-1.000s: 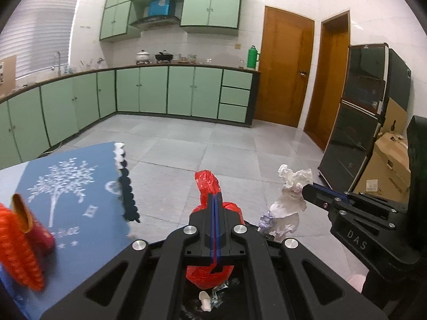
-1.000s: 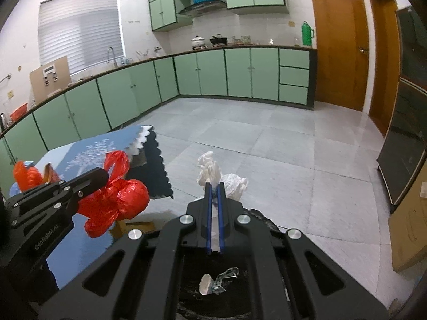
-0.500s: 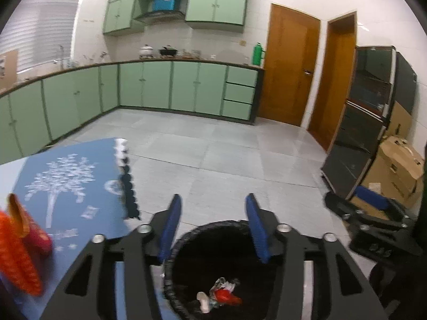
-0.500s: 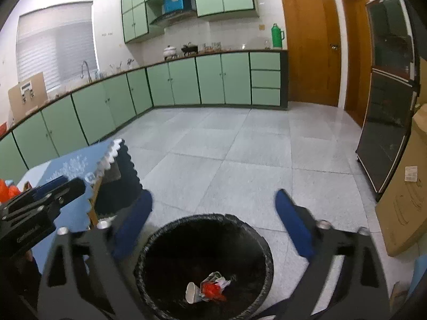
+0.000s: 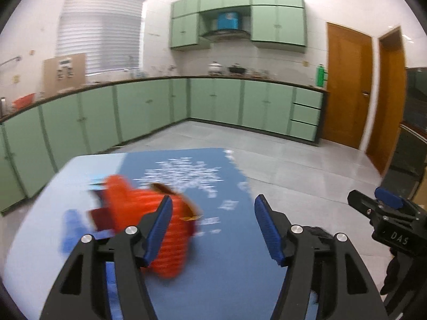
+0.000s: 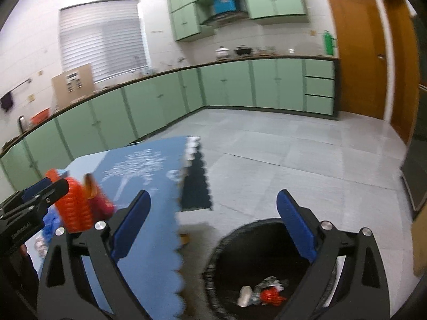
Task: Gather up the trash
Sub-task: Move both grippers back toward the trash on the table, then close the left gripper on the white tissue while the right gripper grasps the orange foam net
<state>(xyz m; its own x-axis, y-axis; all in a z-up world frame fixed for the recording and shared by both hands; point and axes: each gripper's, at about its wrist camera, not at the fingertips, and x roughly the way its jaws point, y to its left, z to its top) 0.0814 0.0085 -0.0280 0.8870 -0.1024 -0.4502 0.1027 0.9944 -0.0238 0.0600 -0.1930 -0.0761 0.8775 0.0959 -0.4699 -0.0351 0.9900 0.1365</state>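
The left gripper (image 5: 212, 225) hangs over the tabletop (image 5: 37, 213) with its jaws released and nothing between the blue pads (image 5: 160, 229). Just ahead of its left pad lies an orange ribbed wrapper (image 5: 133, 208), blurred, with a darker red piece (image 5: 97, 217) and some blue scraps (image 5: 70, 229) beside it — all resting on the tabletop at the edge of a blue cloth (image 5: 221, 266) printed with a white tree. In the same view the right gripper (image 5: 384, 208) shows at the far right edge, off the tabletop's side.

The right gripper (image 6: 213, 229) is also released, jaws wide and empty. Its right pad (image 6: 296, 226) stands above a black bin (image 6: 213, 266) on the floor (image 6: 293, 160), just beside the tabletop's scalloped cloth edge (image 6: 176, 266). At the bottom of the bin lie a red crumpled bag (image 6: 271, 294), a white lump (image 6: 244, 294) and some crinkled silvery scrap (image 6: 269, 282), touching one another. The left gripper (image 6: 40, 194) appears at this view's left edge — near the wrapper (image 6: 74, 208).

Green cabinets (image 5: 149, 109) run along the walls under a window blind (image 5: 98, 30), and brown doors (image 5: 347, 85) stand at the right.
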